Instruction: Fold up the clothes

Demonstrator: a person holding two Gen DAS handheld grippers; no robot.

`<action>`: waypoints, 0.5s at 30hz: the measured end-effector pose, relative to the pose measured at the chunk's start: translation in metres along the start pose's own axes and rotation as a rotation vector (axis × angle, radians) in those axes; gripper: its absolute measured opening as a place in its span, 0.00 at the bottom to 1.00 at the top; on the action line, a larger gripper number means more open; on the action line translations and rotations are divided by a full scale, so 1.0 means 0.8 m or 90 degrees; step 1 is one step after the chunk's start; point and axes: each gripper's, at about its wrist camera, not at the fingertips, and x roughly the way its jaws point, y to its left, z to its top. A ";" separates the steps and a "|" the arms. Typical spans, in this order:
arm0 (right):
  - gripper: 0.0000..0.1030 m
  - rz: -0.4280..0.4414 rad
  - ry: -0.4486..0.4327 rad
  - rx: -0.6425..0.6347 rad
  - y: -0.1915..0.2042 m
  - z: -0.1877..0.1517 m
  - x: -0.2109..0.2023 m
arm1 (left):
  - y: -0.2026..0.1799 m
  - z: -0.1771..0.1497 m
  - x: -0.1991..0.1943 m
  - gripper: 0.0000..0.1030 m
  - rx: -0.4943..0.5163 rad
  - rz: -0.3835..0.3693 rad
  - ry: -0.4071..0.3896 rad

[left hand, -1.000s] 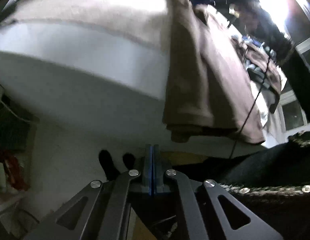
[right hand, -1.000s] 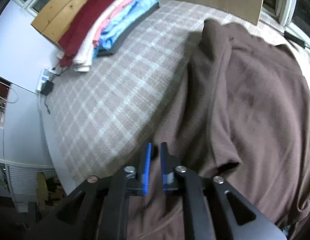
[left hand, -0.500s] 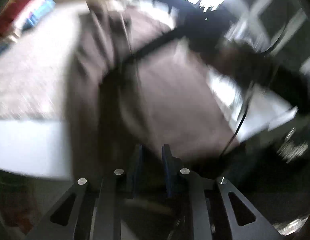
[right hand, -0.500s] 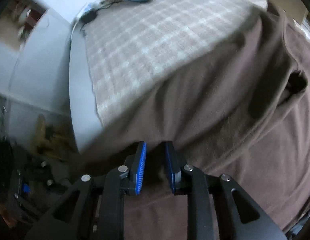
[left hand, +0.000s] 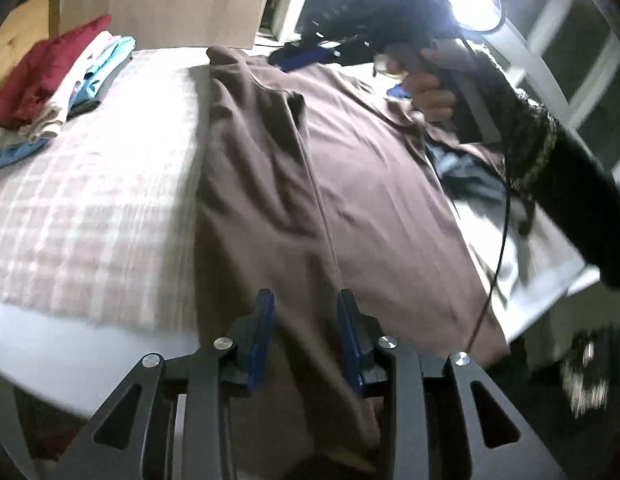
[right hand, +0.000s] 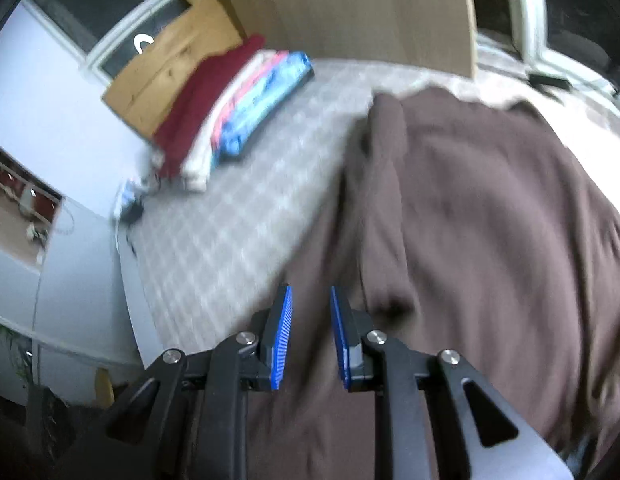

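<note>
On the checked bed [left hand: 90,200] lies the brown garment [left hand: 369,200], blurred (no writing legible); left tongs [left hand: 306,340] are opening around its hem, right tongs [right hand: 310,336] parted, gripping nothing; folded stack [right hand: 230,112] at ten o'clock.

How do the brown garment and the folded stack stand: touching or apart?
Apart. The right wrist view shows checked bed cover bare between brown garment and folded stack.

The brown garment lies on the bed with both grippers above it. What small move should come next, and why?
Probably lower the left gripper, whose jaws are opening, onto the brown garment at its near hem and close. The cloth lies lengthwise on the checked bed cover, not yet folded across, and nothing is pinched.
</note>
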 end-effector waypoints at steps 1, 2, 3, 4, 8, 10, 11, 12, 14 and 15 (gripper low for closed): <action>0.19 0.007 -0.004 0.004 -0.001 0.015 0.011 | 0.003 0.005 0.015 0.30 -0.002 0.012 0.012; 0.19 0.016 -0.005 0.008 -0.003 0.030 0.023 | 0.007 0.007 0.026 0.30 0.002 0.023 0.026; 0.20 0.028 -0.006 0.011 -0.003 0.043 0.038 | 0.010 0.006 0.036 0.30 0.006 0.033 0.040; 0.20 0.014 -0.003 0.013 -0.010 0.055 0.053 | 0.013 0.002 0.046 0.30 0.012 0.039 0.052; 0.18 -0.145 0.019 0.044 -0.059 0.088 0.093 | 0.015 -0.004 0.052 0.35 0.020 0.029 0.058; 0.18 -0.115 -0.022 0.076 -0.071 0.092 0.074 | 0.015 -0.003 0.054 0.35 0.020 0.023 0.059; 0.18 -0.098 -0.043 0.082 -0.071 0.092 0.065 | 0.014 -0.002 0.055 0.37 0.020 0.020 0.059; 0.18 -0.083 -0.050 0.070 -0.066 0.092 0.061 | 0.013 0.000 0.057 0.40 0.018 0.014 0.057; 0.21 -0.056 -0.048 0.033 -0.053 0.097 0.063 | 0.011 0.001 0.060 0.46 0.021 0.005 0.055; 0.25 -0.058 -0.035 0.015 -0.048 0.100 0.072 | 0.009 0.000 0.060 0.48 0.026 0.004 0.054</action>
